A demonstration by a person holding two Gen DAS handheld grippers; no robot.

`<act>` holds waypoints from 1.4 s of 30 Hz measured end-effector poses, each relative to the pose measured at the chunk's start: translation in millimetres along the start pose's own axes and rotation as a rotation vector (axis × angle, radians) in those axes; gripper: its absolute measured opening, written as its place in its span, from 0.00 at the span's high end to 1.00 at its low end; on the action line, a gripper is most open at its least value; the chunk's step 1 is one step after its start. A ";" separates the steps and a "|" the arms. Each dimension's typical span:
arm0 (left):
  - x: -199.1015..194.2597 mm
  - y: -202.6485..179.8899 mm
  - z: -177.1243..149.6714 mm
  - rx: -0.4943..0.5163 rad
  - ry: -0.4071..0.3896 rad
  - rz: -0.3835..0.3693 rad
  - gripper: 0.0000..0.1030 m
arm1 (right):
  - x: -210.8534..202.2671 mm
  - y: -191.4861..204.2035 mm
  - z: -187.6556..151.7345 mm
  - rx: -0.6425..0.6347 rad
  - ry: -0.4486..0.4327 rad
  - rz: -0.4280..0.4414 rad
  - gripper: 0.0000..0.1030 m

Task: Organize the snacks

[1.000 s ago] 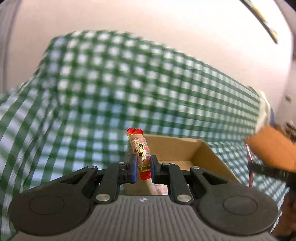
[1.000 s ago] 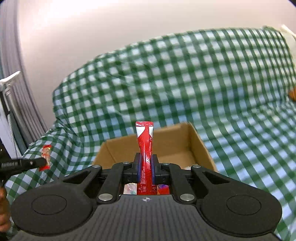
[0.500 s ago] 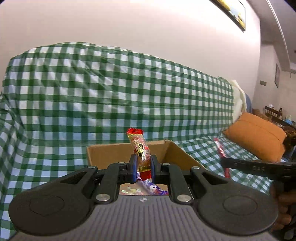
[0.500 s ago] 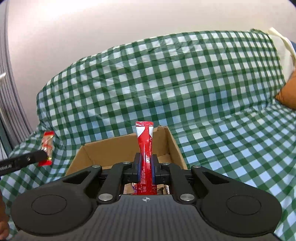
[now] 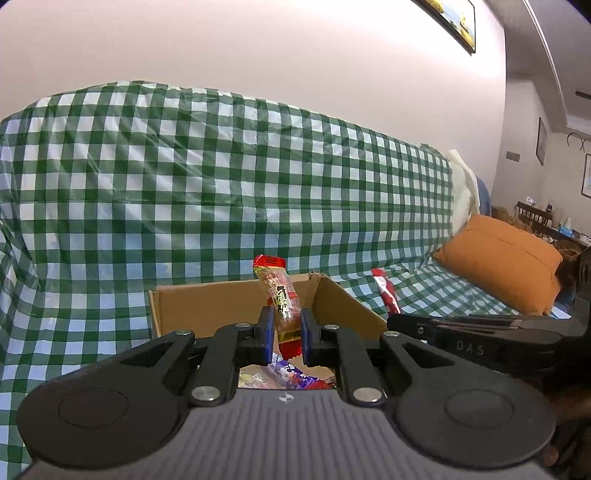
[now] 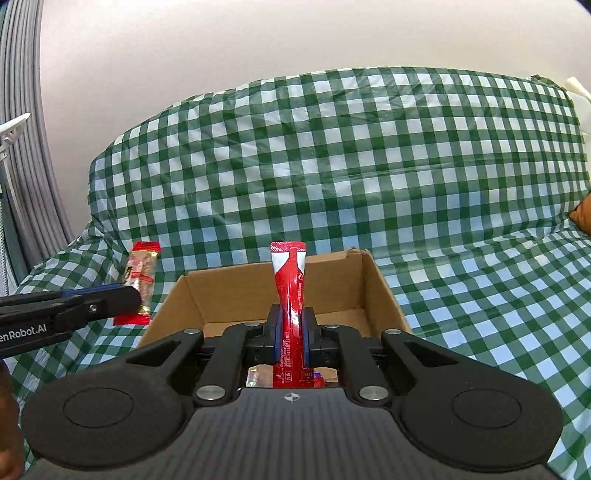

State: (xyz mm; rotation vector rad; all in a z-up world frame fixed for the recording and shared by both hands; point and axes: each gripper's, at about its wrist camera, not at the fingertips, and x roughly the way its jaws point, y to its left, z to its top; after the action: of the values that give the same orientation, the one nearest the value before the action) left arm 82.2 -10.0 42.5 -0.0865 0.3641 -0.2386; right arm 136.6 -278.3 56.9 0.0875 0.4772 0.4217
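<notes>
An open cardboard box (image 5: 207,306) (image 6: 343,280) sits on a sofa covered in green check cloth, with several snack packets inside (image 5: 284,376). My left gripper (image 5: 287,325) is shut on a clear snack bar with red ends (image 5: 279,291), held upright over the box's near edge. It also shows in the right wrist view (image 6: 140,280) at the left of the box. My right gripper (image 6: 291,328) is shut on a red stick packet (image 6: 290,291), upright over the box. That packet shows in the left wrist view (image 5: 384,291) at the box's right.
An orange cushion (image 5: 502,258) lies on the sofa to the right. The sofa back (image 6: 332,166) rises behind the box. A grey curtain (image 6: 26,147) and a white rack hang at the far left. A framed picture (image 5: 454,22) is on the wall.
Both grippers have moved closer together over the box, each still holding its snack. The left wrist view has swung right and steadied; the box now sits nearer the middle of both views.
</notes>
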 end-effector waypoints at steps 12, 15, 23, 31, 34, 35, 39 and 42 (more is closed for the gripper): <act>-2.4 -2.2 1.6 0.004 -0.011 -0.009 0.85 | 3.1 0.1 -0.4 -0.003 0.010 -0.007 0.89; -2.5 -3.6 1.8 0.007 -0.010 -0.038 0.67 | 5.6 -1.9 -0.1 0.011 0.026 -0.014 0.78; -4.7 2.6 0.9 0.000 -0.011 -0.011 0.42 | 5.3 -6.6 -1.7 0.000 0.044 -0.064 0.26; -26.8 -4.6 0.7 0.104 -0.004 -0.033 0.19 | -12.9 -16.7 -4.8 0.003 0.038 -0.072 0.05; -48.2 -12.1 17.6 0.099 -0.015 0.011 0.18 | -25.5 -19.5 -4.7 -0.001 0.044 -0.046 0.00; -57.3 -15.5 23.3 0.106 -0.020 0.003 0.16 | -28.7 -20.7 -4.8 -0.007 0.055 -0.036 0.00; -81.4 -32.2 29.4 0.149 0.013 0.015 0.03 | -42.8 -23.0 -2.9 -0.009 0.129 -0.068 0.00; -90.7 -39.3 14.0 0.070 0.064 0.000 0.00 | -60.3 -26.7 -6.8 0.017 0.130 -0.078 0.00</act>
State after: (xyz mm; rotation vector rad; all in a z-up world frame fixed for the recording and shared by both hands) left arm -3.4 -25.1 91.5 -0.0098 0.4192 -0.2540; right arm 94.9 -327.6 71.8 0.0574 0.6106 0.3479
